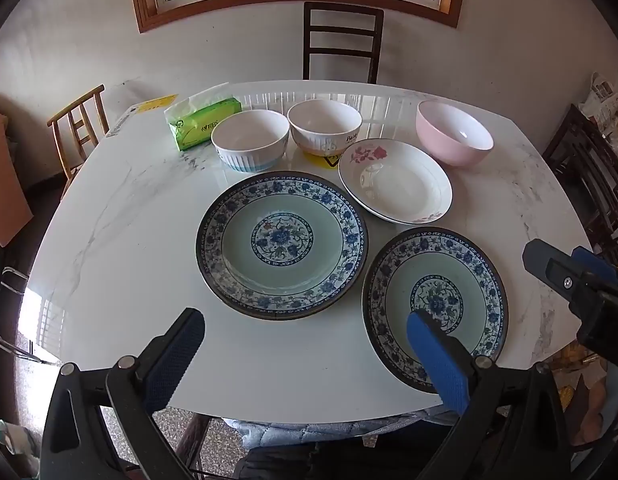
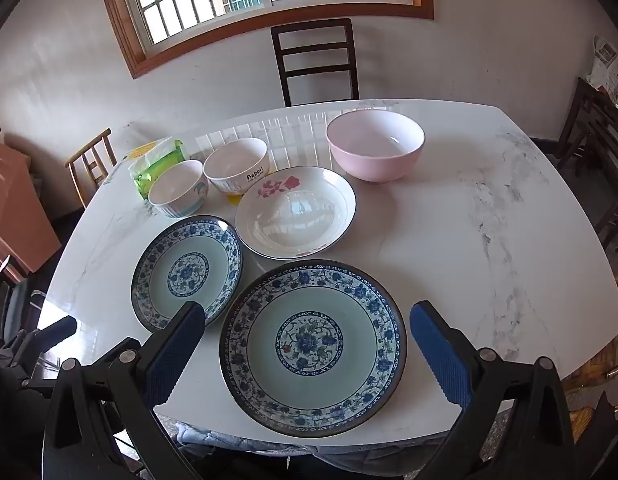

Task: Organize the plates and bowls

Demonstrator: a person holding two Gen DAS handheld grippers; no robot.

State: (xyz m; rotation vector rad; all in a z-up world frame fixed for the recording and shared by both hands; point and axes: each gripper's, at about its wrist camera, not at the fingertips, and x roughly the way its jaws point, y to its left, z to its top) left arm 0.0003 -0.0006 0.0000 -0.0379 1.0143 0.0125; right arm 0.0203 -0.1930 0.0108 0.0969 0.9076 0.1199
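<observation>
Left wrist view: my left gripper [image 1: 305, 344] is spread wide, holding nothing, low in frame above the marble table [image 1: 121, 208]. Large blue-patterned plate [image 1: 281, 245] sits centre frame; a second blue-patterned plate [image 1: 435, 304] lower right, partly behind my blue finger pad. White rose plate [image 1: 395, 181] right of centre, near both. Upper row: ribbed white bowl [image 1: 249, 140], rabbit bowl [image 1: 324, 126], pink bowl [image 1: 454, 133], with a green tissue pack [image 1: 203, 125] upper left. Right wrist view: my right gripper [image 2: 307, 338] is also wide, empty, fingers straddling the nearer blue plate.
</observation>
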